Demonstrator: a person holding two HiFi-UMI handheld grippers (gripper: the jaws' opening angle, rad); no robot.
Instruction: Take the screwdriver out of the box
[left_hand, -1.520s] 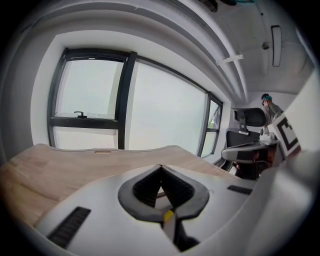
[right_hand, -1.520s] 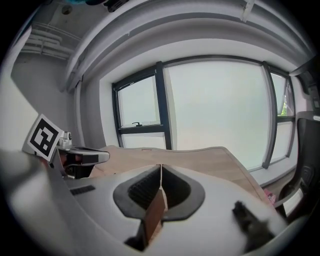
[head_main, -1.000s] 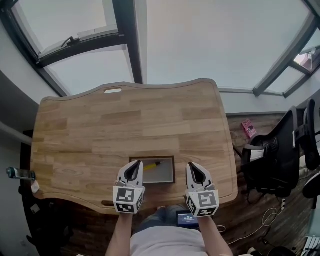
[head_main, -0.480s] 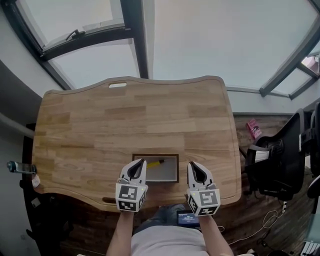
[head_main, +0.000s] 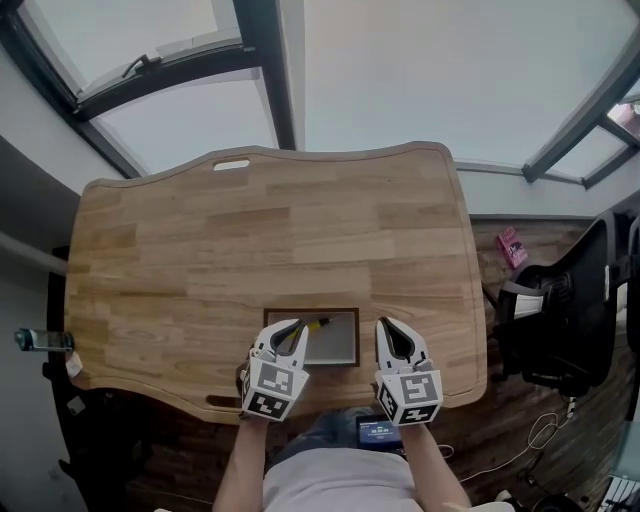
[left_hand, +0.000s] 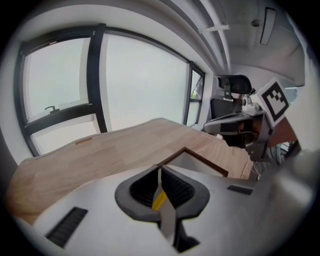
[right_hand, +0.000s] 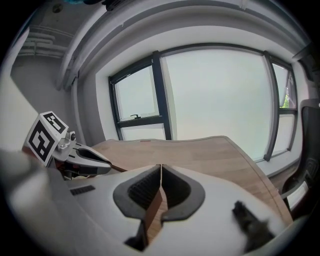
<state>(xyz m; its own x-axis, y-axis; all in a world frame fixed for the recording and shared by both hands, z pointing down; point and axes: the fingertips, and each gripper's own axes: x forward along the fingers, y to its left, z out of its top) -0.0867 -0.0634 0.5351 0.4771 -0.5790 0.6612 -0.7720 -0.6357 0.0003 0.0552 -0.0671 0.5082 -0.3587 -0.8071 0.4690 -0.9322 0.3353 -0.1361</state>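
Note:
A shallow dark-rimmed box (head_main: 310, 311) lies on the wooden table (head_main: 270, 230) near its front edge. Inside it rests a yellow-handled screwdriver (head_main: 312, 325), toward the back left. My left gripper (head_main: 290, 328) is shut and empty, tilted with its tip over the box's left rim, close to the screwdriver. In the left gripper view the jaws (left_hand: 159, 167) meet, the box's corner (left_hand: 200, 156) shows just beyond, and a sliver of yellow (left_hand: 159, 200) shows through the gap lower down. My right gripper (head_main: 388, 328) stays shut and empty just right of the box; its jaws (right_hand: 161, 166) touch.
A black office chair (head_main: 560, 320) stands right of the table, with a pink item (head_main: 513, 245) on the floor behind it. A small screen (head_main: 378, 432) sits at the person's lap. A clamp-like fixture (head_main: 40, 340) juts out at the table's left edge. Large windows lie beyond.
My left gripper has dipped and rolled, its tip swinging right onto the box's left rim. The right gripper has sunk slightly beside the box.

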